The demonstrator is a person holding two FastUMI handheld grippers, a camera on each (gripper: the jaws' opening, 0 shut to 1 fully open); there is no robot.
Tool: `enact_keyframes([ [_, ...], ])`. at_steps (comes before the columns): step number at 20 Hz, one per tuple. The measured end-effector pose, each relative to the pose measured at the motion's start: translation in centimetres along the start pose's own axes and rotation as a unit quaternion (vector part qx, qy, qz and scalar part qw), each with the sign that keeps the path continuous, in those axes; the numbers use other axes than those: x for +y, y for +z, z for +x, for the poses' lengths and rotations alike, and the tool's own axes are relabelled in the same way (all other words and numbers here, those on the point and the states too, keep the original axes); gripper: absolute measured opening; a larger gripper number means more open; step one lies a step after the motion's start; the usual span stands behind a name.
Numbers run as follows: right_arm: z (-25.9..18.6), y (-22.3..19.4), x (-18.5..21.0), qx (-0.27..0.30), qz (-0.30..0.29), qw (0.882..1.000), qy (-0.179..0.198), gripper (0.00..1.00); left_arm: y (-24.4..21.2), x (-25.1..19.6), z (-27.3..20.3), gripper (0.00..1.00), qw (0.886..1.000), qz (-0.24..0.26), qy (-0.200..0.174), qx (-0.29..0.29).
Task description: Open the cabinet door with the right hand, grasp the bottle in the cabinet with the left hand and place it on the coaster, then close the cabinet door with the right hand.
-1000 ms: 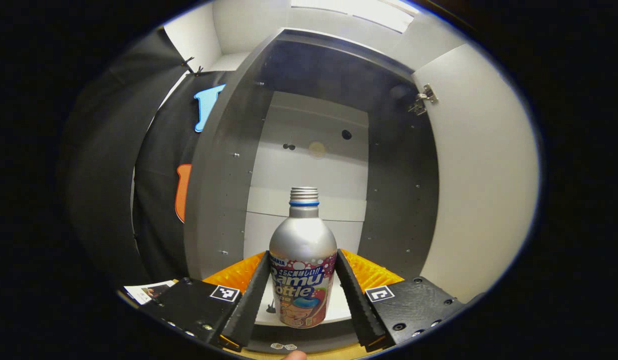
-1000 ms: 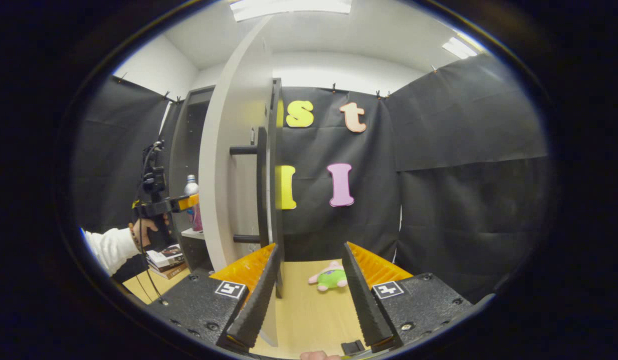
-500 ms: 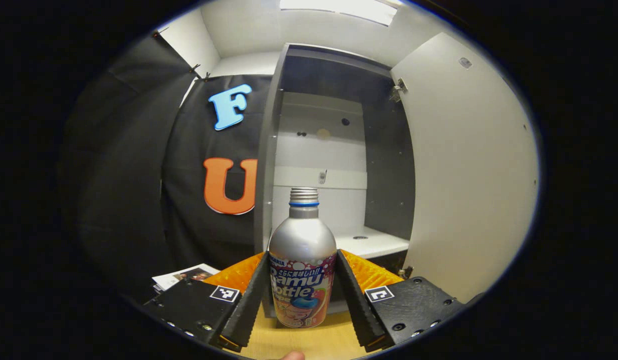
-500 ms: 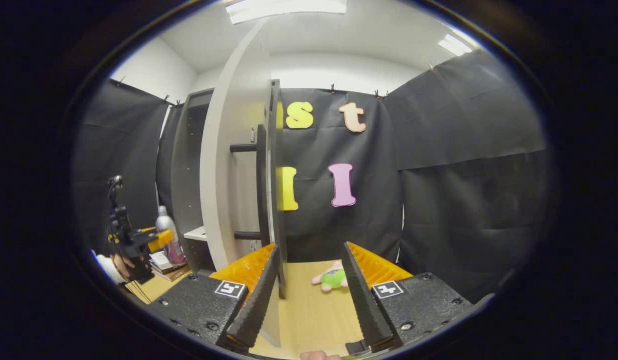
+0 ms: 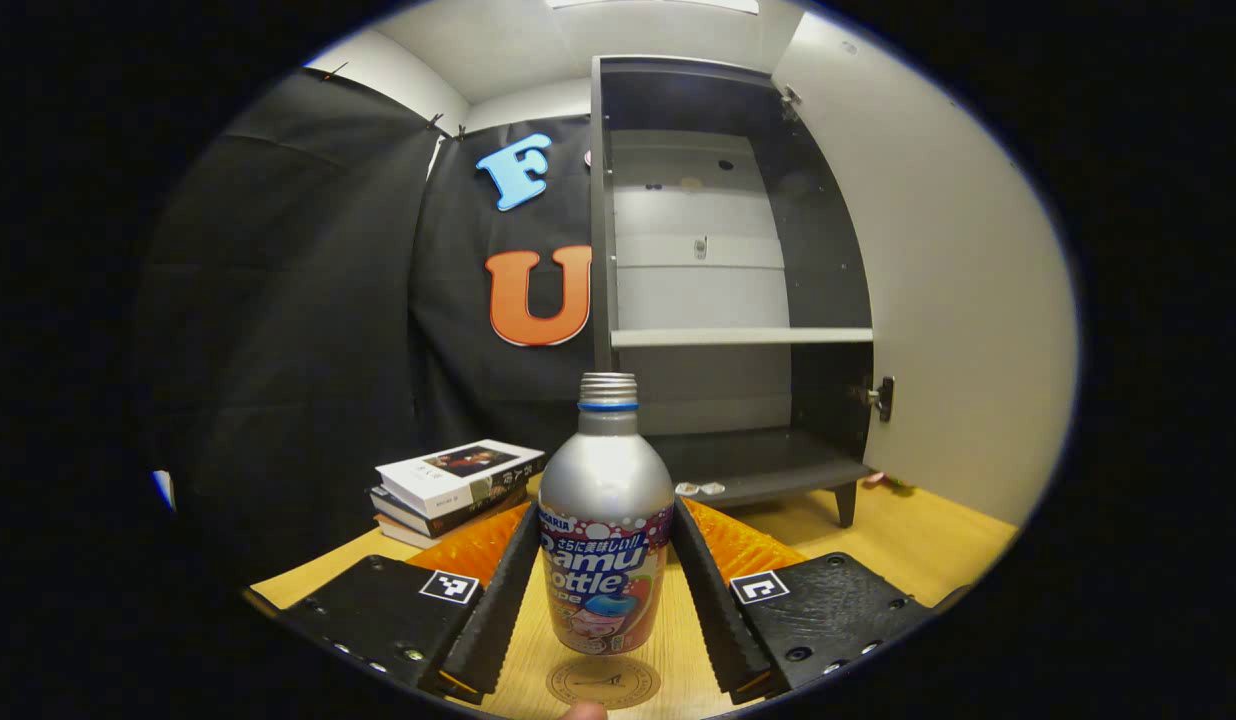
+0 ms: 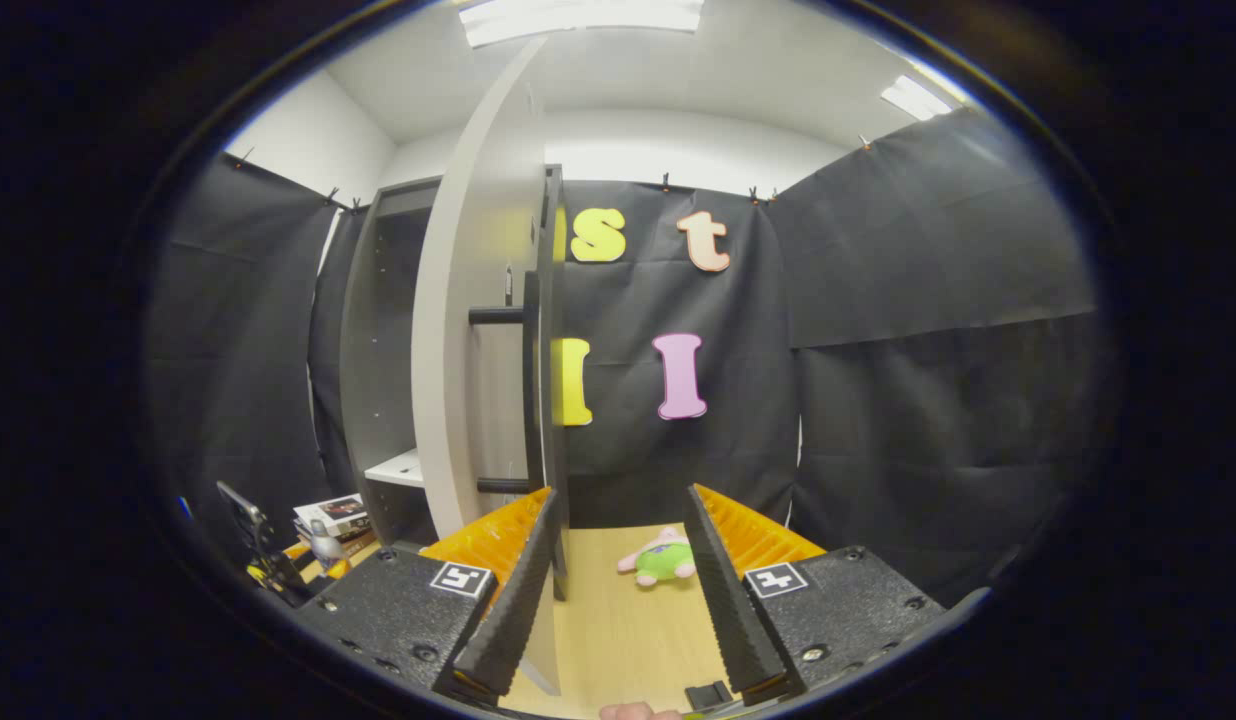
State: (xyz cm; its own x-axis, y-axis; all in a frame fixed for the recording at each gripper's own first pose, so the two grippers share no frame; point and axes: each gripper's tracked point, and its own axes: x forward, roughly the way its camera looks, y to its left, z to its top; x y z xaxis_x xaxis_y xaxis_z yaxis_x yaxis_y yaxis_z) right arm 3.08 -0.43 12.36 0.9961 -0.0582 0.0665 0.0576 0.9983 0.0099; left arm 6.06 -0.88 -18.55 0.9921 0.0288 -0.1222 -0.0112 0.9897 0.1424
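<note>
A silver bottle [image 5: 606, 520] with a colourful label stands upright between the fingers of my left gripper [image 5: 605, 512], which is shut on its body. Its base hangs right over a round brown coaster [image 5: 603, 683] on the wooden table; I cannot tell whether they touch. Behind it the dark cabinet [image 5: 728, 280] stands open, its pale door [image 5: 938, 300] swung out to the right. In the right gripper view my right gripper [image 6: 621, 500] is open, with the door [image 6: 473, 330] and its black bar handle [image 6: 534, 390] just beside the left finger. The left gripper [image 6: 278, 572] shows low at far left.
A stack of books [image 5: 456, 482] lies on the table left of the cabinet. A green and pink plush toy [image 6: 663, 558] lies on the table [image 6: 618, 640] ahead of the right gripper. Black cloth walls close the booth all round.
My left gripper has carried the bottle out of the cabinet, back and down to just over the coaster. The right gripper has stayed beside the door handle.
</note>
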Motion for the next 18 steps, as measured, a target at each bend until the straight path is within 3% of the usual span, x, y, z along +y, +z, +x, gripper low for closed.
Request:
enact_keyframes([
  [7,-0.4,0.1,-0.3,0.004,-0.01,1.0,-0.024,0.78,-4.5,1.3,-0.7,0.76,0.999,-0.026,0.043,0.004],
  [11,-0.8,-0.2,-0.6,0.009,-0.008,0.999,-0.032,0.78,-6.7,1.3,-0.7,0.76,0.998,-0.043,0.049,0.024],
  [18,-1.5,0.7,-0.7,0.007,-0.017,0.999,-0.042,0.78,-6.5,0.4,-1.8,0.76,0.998,-0.03,0.05,-0.004],
])
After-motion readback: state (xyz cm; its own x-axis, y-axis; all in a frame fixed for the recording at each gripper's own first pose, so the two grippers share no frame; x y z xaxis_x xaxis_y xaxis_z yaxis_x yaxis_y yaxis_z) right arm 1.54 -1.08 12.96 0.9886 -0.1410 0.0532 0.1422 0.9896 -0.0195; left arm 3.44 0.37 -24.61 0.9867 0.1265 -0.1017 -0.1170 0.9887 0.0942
